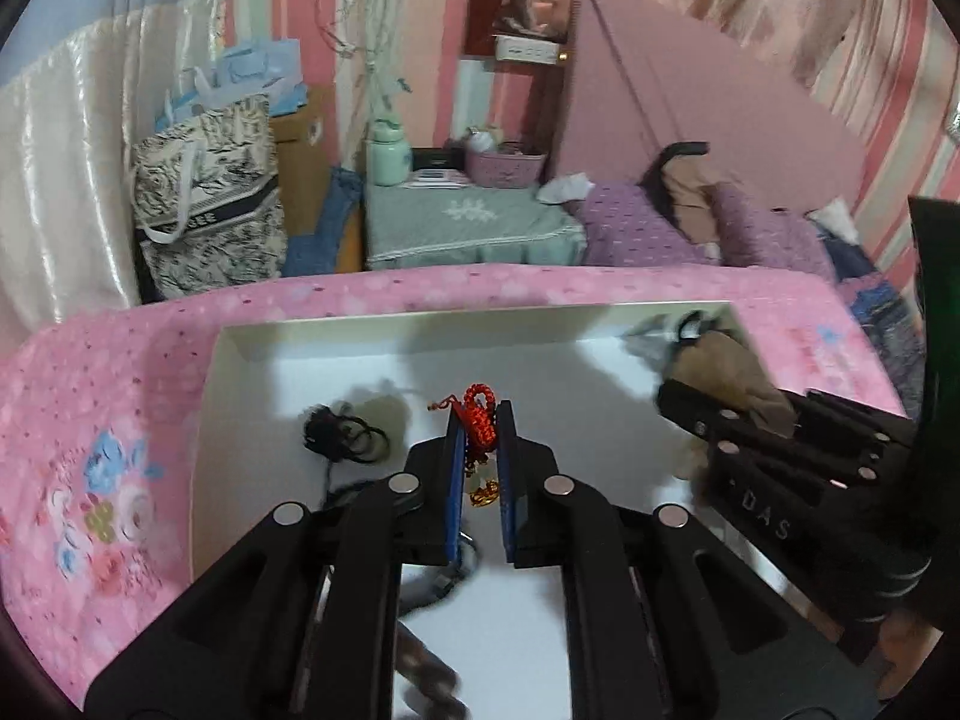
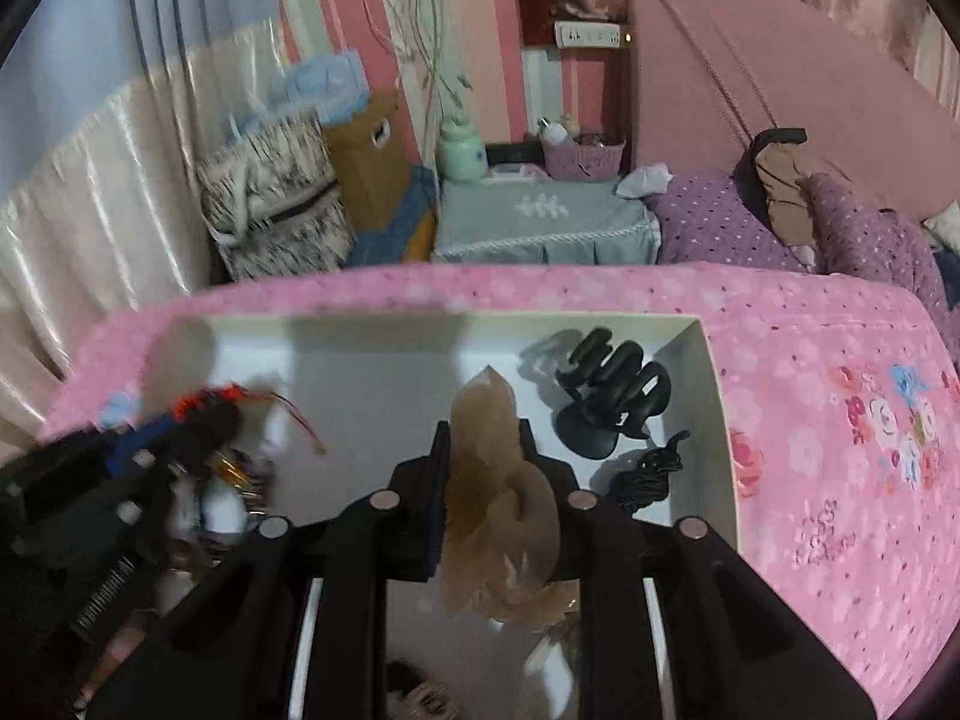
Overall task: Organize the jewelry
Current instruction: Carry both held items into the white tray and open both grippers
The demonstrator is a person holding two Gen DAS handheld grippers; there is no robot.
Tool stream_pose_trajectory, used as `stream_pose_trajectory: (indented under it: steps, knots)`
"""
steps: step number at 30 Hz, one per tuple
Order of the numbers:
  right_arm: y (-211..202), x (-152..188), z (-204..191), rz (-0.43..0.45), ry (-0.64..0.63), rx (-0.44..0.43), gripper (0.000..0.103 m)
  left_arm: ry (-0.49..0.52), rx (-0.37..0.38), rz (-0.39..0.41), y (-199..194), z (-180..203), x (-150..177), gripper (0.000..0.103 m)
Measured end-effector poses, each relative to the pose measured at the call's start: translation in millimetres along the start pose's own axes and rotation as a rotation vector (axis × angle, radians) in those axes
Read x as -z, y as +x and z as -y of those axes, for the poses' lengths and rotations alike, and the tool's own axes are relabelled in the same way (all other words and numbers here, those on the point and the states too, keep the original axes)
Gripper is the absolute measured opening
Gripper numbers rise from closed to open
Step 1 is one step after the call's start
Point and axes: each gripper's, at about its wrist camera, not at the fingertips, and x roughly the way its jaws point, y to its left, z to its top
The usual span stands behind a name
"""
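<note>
Nearest us, both grippers are loaded. Our left gripper (image 1: 480, 420) has its jaws clamped on a red knotted cord charm (image 1: 480, 420) with a gold bit and pale pendant hanging below the pads. Our right gripper (image 2: 483, 450) has its jaws clamped on a tan sheer fabric hair flower (image 2: 498, 498), which bulges out past both pads.

Both sit over the white tray (image 2: 372, 324), which rests on the pink floral bedspread (image 2: 840, 420). On the tray floor: a black claw clip (image 2: 612, 402) near the far right corner, a small black hair tie bundle (image 2: 651, 471) just beside it nearer us, and a black cord loop (image 1: 342, 438) left of the charm in the left view. Some blurred items lie at the near edge; we cannot tell what they are.

Further back: a green cloth-covered side table (image 1: 468, 228), purple pillows (image 1: 636, 228), a patterned tote bag (image 1: 204, 198), striped wall.

Risks from here:
- The grippers are close together over the tray. A careless crossing move could knock them together and shake a piece loose.
- The charm hangs by thin cord; a swing could snag the pendant on the tray rim or the black cord loop.
- The flower is soft and springy, so it may cling to a pad on release and land on the claw clip.
- The tray is light card by the look of it; a push on its wall could slide it on the bedspread.
</note>
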Motion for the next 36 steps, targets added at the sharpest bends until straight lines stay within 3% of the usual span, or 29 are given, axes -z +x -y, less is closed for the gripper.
stream_pose_trajectory:
  steps: [5,14,24,27,29,31,34,36]
  knots:
    - [14.9,3.6,7.2,-0.036,0.019,0.003,0.02,-0.016,-0.042,-0.057,25.9,-11.4,9.0,0.008]
    - [20.5,14.3,6.4,-0.042,-0.009,0.033,0.021,-0.005,-0.072,-0.13,34.6,-13.2,18.1,0.009]
    - [20.1,15.2,5.2,-0.037,-0.026,0.044,0.025,-0.008,-0.073,-0.14,36.0,-15.6,19.9,0.012]
    - [19.7,15.3,3.1,-0.038,-0.045,0.037,0.034,-0.01,-0.062,-0.145,37.6,-15.4,19.3,0.022]
    - [19.4,15.4,2.4,-0.039,-0.046,0.049,0.048,-0.004,-0.072,-0.145,38.4,-12.7,18.2,0.045]
    - [16.2,14.1,4.3,-0.029,-0.04,0.044,0.051,0.003,-0.091,-0.119,32.8,-11.7,17.1,0.054]
    - [9.7,11.8,6.4,-0.019,-0.034,0.025,0.051,0.037,-0.13,-0.089,18.6,-10.4,15.3,0.054]
    - [2.3,11.2,7.5,-0.008,-0.031,0.023,0.059,0.024,-0.109,-0.083,3.0,-15.5,14.1,0.055]
